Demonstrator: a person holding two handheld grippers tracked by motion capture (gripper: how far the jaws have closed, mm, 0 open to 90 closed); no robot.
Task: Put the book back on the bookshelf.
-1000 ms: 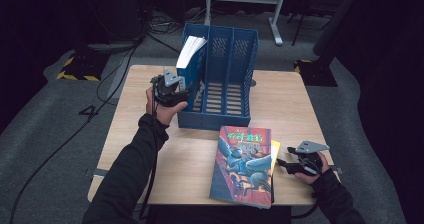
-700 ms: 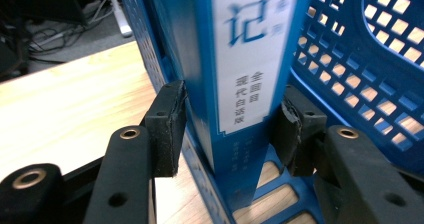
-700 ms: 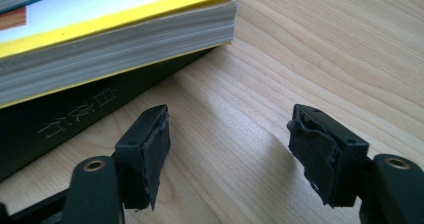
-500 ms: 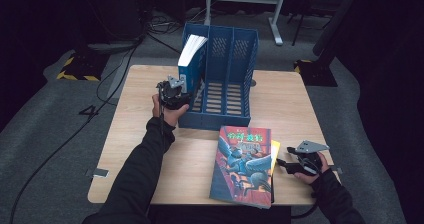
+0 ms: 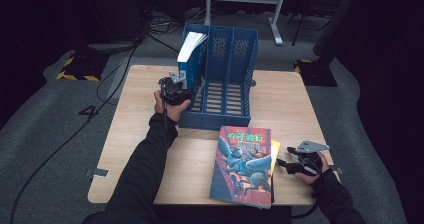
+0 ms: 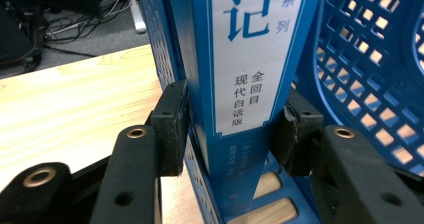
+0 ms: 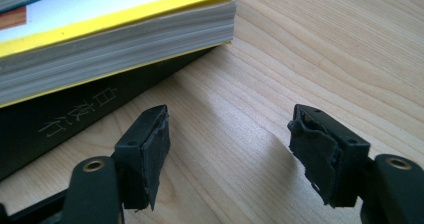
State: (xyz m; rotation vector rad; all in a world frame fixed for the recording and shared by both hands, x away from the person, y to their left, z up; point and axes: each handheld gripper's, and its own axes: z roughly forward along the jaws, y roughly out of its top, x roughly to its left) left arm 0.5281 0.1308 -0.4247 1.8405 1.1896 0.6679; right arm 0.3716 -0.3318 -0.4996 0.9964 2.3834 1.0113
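1. The left gripper (image 5: 176, 90) sits at the front left corner of the blue file rack (image 5: 235, 119). Its jaws have just been closing, with the spine of the blue book (image 6: 240, 84) between them. In the left gripper view one pad (image 6: 170, 129) lies outside the rack's left wall and the other seems to touch the spine, so the grip looks light at best.
2. That book stands upright in the rack's leftmost slot, long axis vertical, spine facing the gripper, top leaning toward the far left corner of the tabletop (image 5: 150, 134).
3. The next move likely turns on this: the book lies straight ahead of the left gripper, which is much the nearer one.
4. The right gripper (image 5: 300, 165) rests near the front right corner of the tabletop, jaws apart and holding nothing.
5. Just beside it lies a stack of books (image 5: 242, 164), flat at the front edge.
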